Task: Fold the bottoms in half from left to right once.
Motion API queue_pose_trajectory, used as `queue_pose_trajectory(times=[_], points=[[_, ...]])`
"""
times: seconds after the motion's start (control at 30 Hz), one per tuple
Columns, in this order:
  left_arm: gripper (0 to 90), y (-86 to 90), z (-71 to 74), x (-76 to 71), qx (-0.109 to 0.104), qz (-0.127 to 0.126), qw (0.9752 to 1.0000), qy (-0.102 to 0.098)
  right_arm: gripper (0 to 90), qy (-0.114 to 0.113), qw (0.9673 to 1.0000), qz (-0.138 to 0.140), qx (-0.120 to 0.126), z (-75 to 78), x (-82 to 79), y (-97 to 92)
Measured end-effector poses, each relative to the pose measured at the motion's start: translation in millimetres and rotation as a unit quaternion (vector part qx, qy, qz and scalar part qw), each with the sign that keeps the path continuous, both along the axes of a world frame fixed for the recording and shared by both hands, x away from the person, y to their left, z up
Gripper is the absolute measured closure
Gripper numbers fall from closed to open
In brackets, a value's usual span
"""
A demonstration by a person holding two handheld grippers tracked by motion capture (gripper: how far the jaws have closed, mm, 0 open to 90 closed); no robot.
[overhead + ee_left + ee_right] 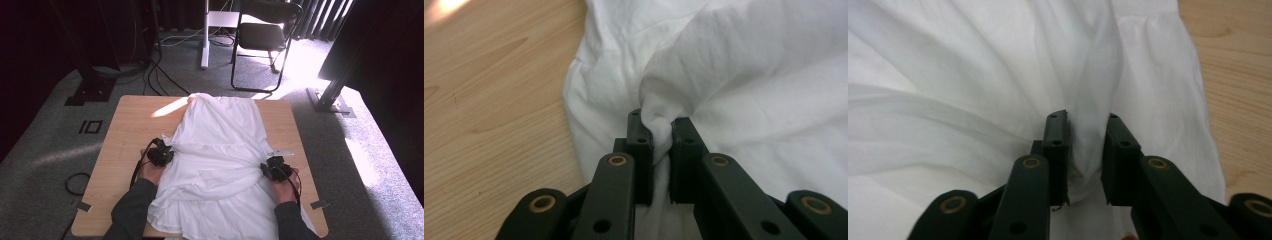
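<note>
While each pair of black jaws pinches a gathered fold, the left gripper (pixel 659 134) and right gripper (pixel 1087 145) clamp opposite edges of the soft, wrinkled white cotton garment (pixel 220 150), which lies across the smooth pale wooden table (pixel 130 130).

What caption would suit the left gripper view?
Black left gripper pinching a fold of white cloth garment on light wooden table.

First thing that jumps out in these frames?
A white garment sprawled down the middle of the wooden table. The left hand-held gripper pinches a fold at its left edge, the right hand-held gripper bunches cloth at its right edge. Behind the table stands a black folding chair.
</note>
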State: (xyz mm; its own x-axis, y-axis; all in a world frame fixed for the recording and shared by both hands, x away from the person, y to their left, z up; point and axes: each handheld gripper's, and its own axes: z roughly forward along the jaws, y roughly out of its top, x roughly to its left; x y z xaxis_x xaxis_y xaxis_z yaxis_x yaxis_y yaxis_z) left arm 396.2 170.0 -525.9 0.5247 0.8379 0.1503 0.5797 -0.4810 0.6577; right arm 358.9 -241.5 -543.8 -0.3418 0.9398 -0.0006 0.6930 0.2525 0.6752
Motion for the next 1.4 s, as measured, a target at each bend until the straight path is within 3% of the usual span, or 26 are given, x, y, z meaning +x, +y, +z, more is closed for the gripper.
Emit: queue_pose_trajectory(times=[0.07,0.1,0.2,0.27,0.33,0.4,0.47,0.53,0.6,0.67,0.73,0.8,0.9,0.97,1.0,1.07,1.17,1.2,1.23,1.27,1.3,1.37,1.4], points=[[84.1,2.7,9.6,-12.0,-0.017,-0.014,0.9997,-0.014,58.5,-0.003,0.9999,-0.004,0.016,1.7,0.2,-2.4],[84.2,4.1,15.0,-18.6,-0.029,-0.019,0.9992,-0.022,61.2,-0.002,0.9999,-0.006,0.016,1.7,1.4,-3.6],[84.4,9.2,25.8,-28.9,-0.048,-0.024,0.9979,-0.036,84.4,-0.009,0.9999,-0.006,0.007,4.1,0.5,-3.6],[84.5,12.7,31.9,-32.3,-0.052,-0.023,0.9975,-0.042,87.7,-0.031,0.9995,-0.005,0.002,12.0,-5.4,-2.5],[84.7,16.6,42.2,-36.9,-0.069,-0.02,0.9962,-0.049,88.1,-0.054,0.9985,-0.003,0.005,25.4,-13.2,-4.3],[84.6,18.1,54.3,-43.0,-0.09,-0.028,0.9936,-0.062,88.4,-0.082,0.9964,-0.004,0.024,44.5,-21.7,-11.5],[83.4,12.5,60.5,-47.5,-0.088,-0.035,0.9929,-0.071,88.4,-0.111,0.9927,-0.019,0.043,63.9,-29.0,-23.2],[75.0,4.7,58.0,-48.0,-0.082,-0.044,0.9936,-0.064,88.3,-0.119,0.9919,-0.037,0.027,72.9,-29.0,-33.9],[71.1,-3.2,48.0,-46.1,-0.069,-0.047,0.9953,-0.05,88.2,-0.097,0.9934,-0.058,0.02,65.8,-20.1,-46.3],[65.9,-8.5,36.6,-43.3,-0.063,-0.05,0.9962,-0.034,88.1,-0.055,0.9962,-0.064,0.023,45.5,-8.6,-55.7],[59.9,-10.3,28.8,-40.6,-0.063,-0.053,0.9965,-0.019,87.8,-0.013,0.998,-0.062,0.009,22.4,0.2,-58.1],[56.6,-9.8,27.6,-41.6,-0.067,-0.049,0.9963,-0.021,86.3,0.013,0.998,-0.062,0.002,6.3,5.5,-58.1],[52.9,-6.7,35.4,-48.8,-0.075,-0.049,0.9953,-0.038,72.4,0.017,0.9973,-0.071,-0.011,4.8,6.2,-55.7],[50.0,-5.6,42.3,-56.1,-0.081,-0.051,0.994,-0.053,64.6,-0.012,0.9965,-0.08,-0.021,15.7,-1.7,-52.3],[50.1,-6.1,44.8,-59.7,-0.086,-0.056,0.9931,-0.056,60.9,-0.03,0.9965,-0.078,-0.014,23.5,-8.0,-49.8],[50.9,-11.0,46.5,-67.2,-0.094,-0.076,0.9911,-0.055,58.0,-0.058,0.9965,-0.061,0.003,38.6,-24.2,-39.6],[55.9,-28.6,35.6,-76.7,-0.076,-0.117,0.9893,-0.042,55.7,-0.075,0.9966,0.021,0.028,46.4,-45.7,-11.9],[57.4,-28.6,35.6,-76.7,-0.076,-0.117,0.9893,-0.042,55.7,-0.075,0.9966,0.021,0.028,46.4,-45.7,-11.9],[57.4,-41.4,19.3,-76.7,-0.046,-0.139,0.9892,-0.014,54.6,-0.069,0.9956,0.047,0.043,44.5,-49.9,-2.6],[58.3,-47.7,9.7,-75.3,-0.029,-0.136,0.9903,-0.004,51.8,-0.059,0.9928,0.092,0.05,36.0,-54.2,16.8],[58.2,-52.5,0.5,-72.7,-0.019,-0.137,0.9903,0.011,50.3,-0.054,0.9914,0.11,0.046,30.4,-54.4,26.1],[58.5,-58.4,-15.1,-66.3,-0.004,-0.14,0.9896,0.032,49.7,-0.031,0.9906,0.129,0.034,17.8,-49.8,41.1],[58.9,-57.1,-17.1,-63.1,-0.029,-0.14,0.9892,0.033,50.0,-0.021,0.9911,0.129,0.021,11.8,-46.1,46.4]])
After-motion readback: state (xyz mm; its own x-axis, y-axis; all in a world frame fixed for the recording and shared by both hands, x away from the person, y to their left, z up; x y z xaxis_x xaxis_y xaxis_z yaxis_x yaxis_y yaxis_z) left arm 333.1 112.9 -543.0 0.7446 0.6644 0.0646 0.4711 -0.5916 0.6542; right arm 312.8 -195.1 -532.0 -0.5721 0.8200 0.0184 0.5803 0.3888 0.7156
